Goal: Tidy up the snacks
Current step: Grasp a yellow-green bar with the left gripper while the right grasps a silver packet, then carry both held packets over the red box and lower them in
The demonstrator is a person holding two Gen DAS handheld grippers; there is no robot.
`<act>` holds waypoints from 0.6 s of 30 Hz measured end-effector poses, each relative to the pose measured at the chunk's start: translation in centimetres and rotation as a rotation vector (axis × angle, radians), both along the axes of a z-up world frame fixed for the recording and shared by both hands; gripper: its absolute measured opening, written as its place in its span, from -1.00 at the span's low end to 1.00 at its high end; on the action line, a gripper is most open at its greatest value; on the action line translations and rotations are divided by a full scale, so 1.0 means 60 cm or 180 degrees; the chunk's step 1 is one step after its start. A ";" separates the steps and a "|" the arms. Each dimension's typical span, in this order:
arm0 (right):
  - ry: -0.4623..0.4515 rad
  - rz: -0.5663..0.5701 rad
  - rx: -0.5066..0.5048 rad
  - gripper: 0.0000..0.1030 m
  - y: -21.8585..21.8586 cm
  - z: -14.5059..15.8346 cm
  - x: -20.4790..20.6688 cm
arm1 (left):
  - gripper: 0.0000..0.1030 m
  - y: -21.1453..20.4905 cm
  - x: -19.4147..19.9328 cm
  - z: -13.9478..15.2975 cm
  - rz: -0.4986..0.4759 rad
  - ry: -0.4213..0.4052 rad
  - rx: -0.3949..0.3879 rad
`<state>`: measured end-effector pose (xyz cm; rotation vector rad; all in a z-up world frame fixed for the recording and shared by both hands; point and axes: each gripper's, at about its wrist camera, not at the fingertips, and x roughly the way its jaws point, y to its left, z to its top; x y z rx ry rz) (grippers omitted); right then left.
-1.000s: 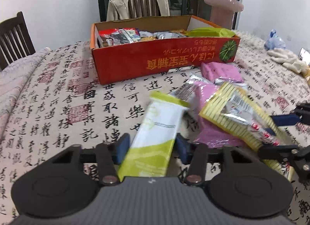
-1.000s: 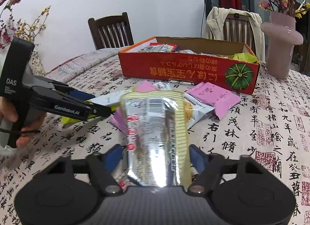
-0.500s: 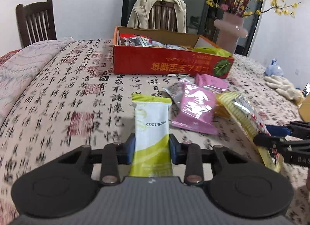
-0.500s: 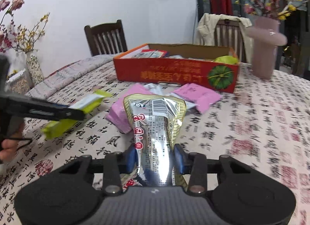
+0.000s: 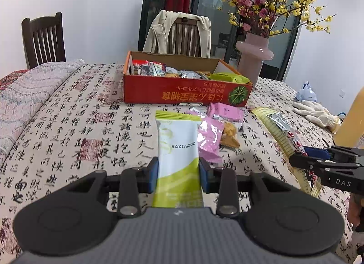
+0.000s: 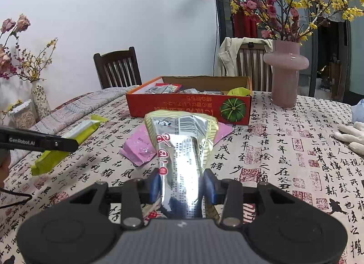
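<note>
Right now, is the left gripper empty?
No, the left gripper is clamped on a green-and-white packet, its blue pads pressing both sides of it.

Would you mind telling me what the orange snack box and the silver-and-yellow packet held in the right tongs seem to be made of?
The orange snack box looks like printed cardboard: matte, with plain brown inner walls and folded edges. The silver-and-yellow packet, pinched in the right tongs, looks like metallised plastic film: mirror-bright glare and sharp creases where it is squeezed, though true foil cannot be ruled out.
</note>
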<state>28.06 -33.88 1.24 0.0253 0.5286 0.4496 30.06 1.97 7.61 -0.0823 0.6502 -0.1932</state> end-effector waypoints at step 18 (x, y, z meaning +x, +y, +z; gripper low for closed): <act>-0.0272 -0.0043 0.0214 -0.24 0.018 0.134 0.269 | -0.30 -0.033 0.330 0.082 -0.0210 -0.0079 -0.0223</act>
